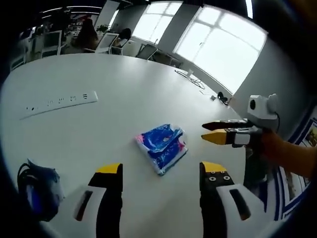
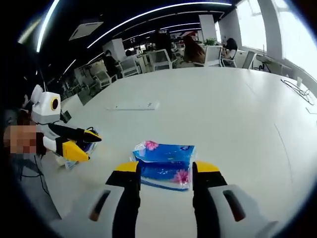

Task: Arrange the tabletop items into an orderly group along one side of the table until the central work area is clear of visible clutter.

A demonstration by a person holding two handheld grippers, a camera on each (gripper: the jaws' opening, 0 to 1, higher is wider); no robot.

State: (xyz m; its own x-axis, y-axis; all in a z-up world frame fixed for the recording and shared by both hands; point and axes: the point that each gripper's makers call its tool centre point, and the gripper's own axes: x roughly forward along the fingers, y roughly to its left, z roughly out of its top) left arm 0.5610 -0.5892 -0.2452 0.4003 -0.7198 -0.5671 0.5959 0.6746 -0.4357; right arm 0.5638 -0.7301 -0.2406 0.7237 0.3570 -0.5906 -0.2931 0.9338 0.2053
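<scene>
Left gripper view: white worktop; left claw hovering low, jaws apart, holding nothing. Blue tissue pack lying flat on the worktop just ahead of the jaws, between their lines, long axis running diagonally away to the upper right. Right claw entering from the right beyond the pack, its yellow-tipped jaws slightly apart, empty. White power strip well apart, toward the far left. Dark blue bundle with black cord at the near left edge

Right gripper view: right claw, jaws apart, empty, the tissue pack directly ahead and partly between the tips, its long axis crosswise to the jaws. Left claw at left, jaws a little apart, over the bluish bundle at the worktop edge. Power strip farther off

Judgement: the right claw is nearer and squarely lined up on the pack; taking it across its short side looks the likely coming move
</scene>
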